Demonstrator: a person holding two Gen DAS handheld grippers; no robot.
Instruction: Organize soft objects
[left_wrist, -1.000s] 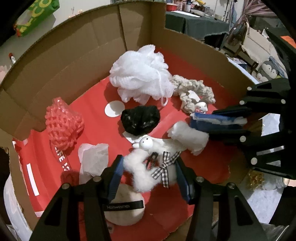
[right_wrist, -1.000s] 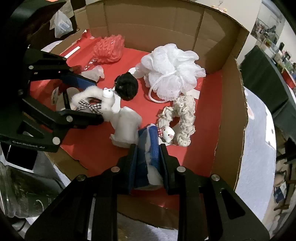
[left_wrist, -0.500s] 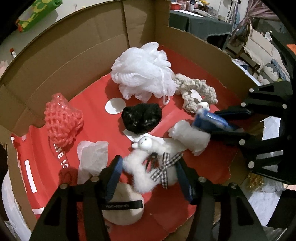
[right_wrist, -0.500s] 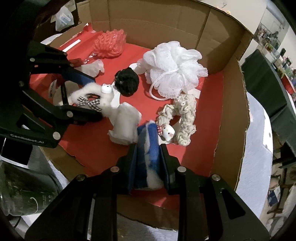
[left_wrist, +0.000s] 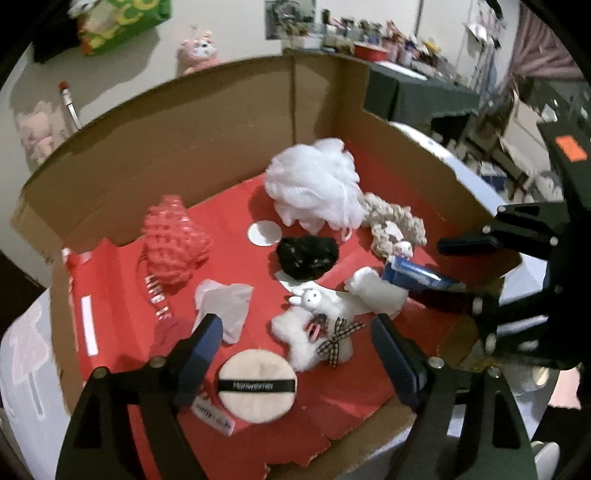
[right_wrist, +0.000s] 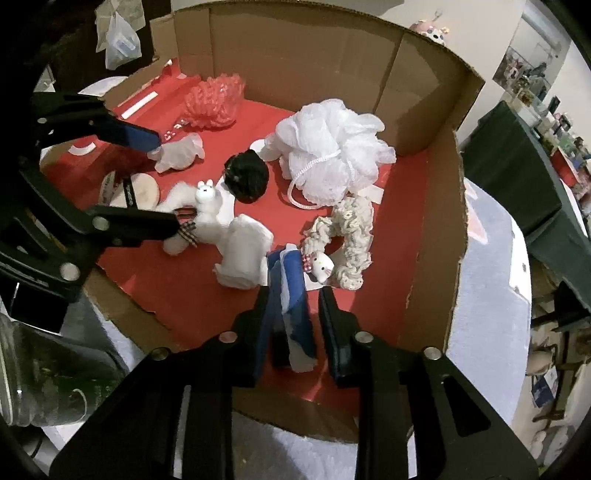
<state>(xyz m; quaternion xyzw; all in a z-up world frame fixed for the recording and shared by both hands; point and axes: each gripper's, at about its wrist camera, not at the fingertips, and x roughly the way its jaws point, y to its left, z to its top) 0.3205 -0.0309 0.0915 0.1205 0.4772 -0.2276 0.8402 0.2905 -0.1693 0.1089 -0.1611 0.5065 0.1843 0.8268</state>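
A cardboard box (left_wrist: 207, 155) with a red floor holds several soft things. My left gripper (left_wrist: 297, 341) is open above a white fluffy toy (left_wrist: 317, 325) with a checked bow, which lies free on the floor; it also shows in the right wrist view (right_wrist: 192, 218). My right gripper (right_wrist: 295, 299) is open around a blue and white sponge (right_wrist: 295, 295) that rests on the floor, seen also in the left wrist view (left_wrist: 417, 275). A white cloth wad (right_wrist: 245, 253) lies beside it.
A white mesh pouf (left_wrist: 317, 188), black scrunchie (left_wrist: 308, 254), beige crochet scrunchie (right_wrist: 349, 236), pink mesh ball (left_wrist: 171, 240), white tissue (left_wrist: 225, 299) and round powder puff (left_wrist: 256, 386) lie in the box. The box's near wall is low and torn.
Both grippers have opened and pulled back upward. The fluffy toy and the blue sponge, held before, now lie released on the box floor.
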